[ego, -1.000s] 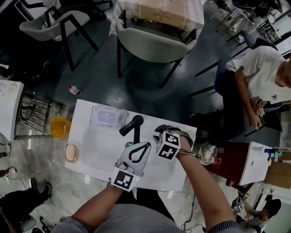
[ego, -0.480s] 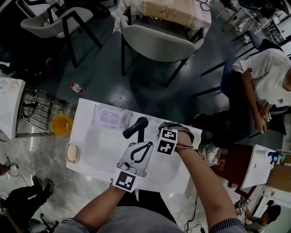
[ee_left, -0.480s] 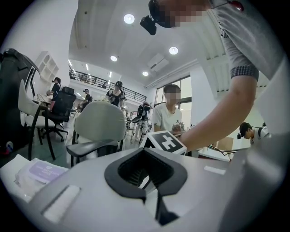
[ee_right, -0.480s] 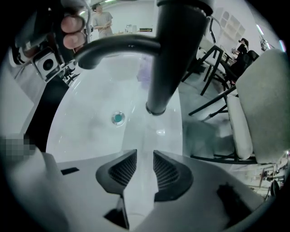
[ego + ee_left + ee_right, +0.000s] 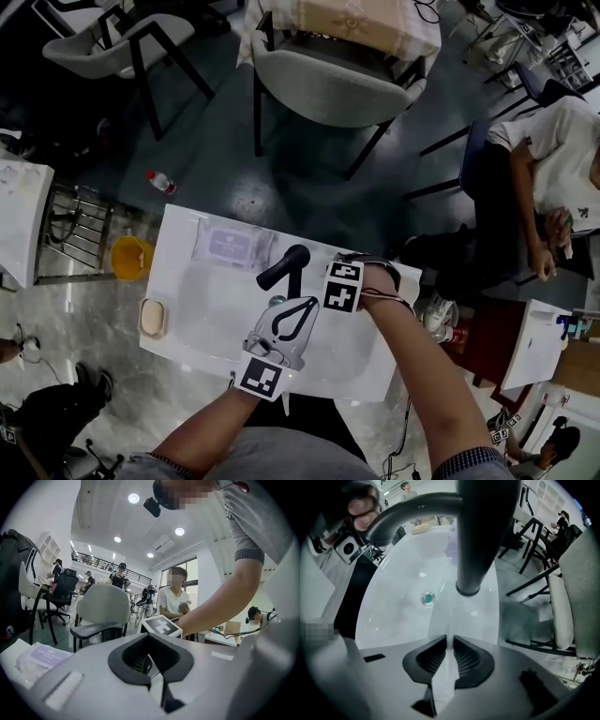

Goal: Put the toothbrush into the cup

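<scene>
Now right gripper [image 5: 450,638] lower by faucet [image 5: 284,266], jaws just narrowed, empty gap, left gripper [image 5: 308,301] jaws together.

Faucet [image 5: 284,266] at sink [image 5: 202,309] back rim; wipes pack [image 5: 231,246] left of it; soap [image 5: 150,318] at left edge.

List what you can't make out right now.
Toothbrush, cup: in no view; in head view the right gripper covers the sink beside the faucet.
Its jaws, just been closing, slightly apart: right gripper view shows only white between, thing or sink unclear.
Wipes pack print: too small, head view.
</scene>
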A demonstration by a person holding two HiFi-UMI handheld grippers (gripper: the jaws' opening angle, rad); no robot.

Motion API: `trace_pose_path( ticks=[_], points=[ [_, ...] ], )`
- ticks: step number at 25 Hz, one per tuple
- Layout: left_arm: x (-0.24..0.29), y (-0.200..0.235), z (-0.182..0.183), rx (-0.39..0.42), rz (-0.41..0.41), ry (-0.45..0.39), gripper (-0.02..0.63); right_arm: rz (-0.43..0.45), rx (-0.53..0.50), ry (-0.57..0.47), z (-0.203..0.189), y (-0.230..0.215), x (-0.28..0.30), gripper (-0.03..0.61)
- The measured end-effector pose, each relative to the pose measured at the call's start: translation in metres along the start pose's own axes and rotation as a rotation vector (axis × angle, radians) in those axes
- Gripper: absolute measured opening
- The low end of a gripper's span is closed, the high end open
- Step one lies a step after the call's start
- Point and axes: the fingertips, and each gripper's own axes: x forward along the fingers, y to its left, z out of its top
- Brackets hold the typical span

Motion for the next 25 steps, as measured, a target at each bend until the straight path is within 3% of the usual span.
trace_pose_path(
  ticks=[7,25],
  points=[
    [-0.002,0.002,0.0,-0.001,0.007,0.006,0.008,0.018,0.03,-0.018,0.001,0.0,-0.002,0.051],
    [-0.013,-0.009,0.02,0.031,0.005,0.003,0.008,-0.097,0.02,-0.098,0.008,-0.001,-0.061,0.051]
  ],
)
